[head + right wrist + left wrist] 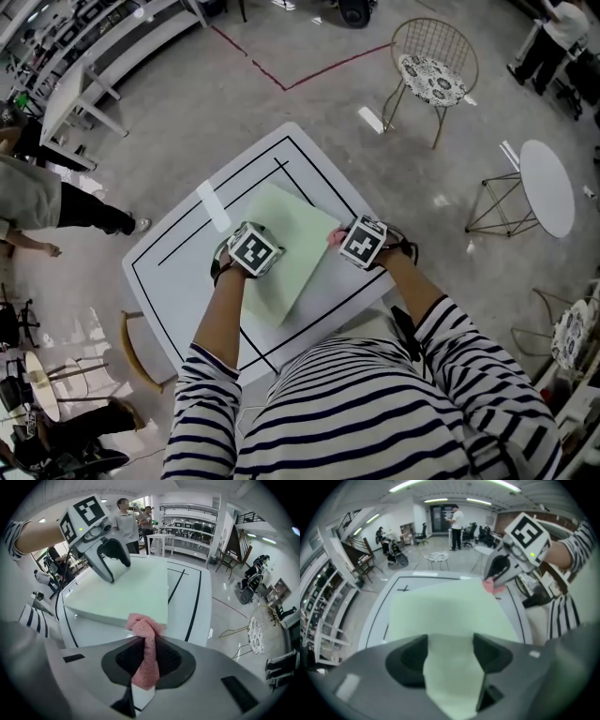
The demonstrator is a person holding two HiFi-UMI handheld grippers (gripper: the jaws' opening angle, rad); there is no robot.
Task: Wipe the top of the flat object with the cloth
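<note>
White table (187,603) | cloth (143,628) pinched between right gripper (146,643) jaws | at board (126,590) corner

Head view: cloth (333,237) visible only as 1 pink scrap; remainder under right gripper (345,242). Left gripper (255,246) covers its own jaws and the near edge of flat object (295,225). Striped torso (375,412) hides near corner of worktop (178,272).

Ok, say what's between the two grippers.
Only bare top of the green board, in head view, between left gripper and right gripper holding the pink cloth.
</note>
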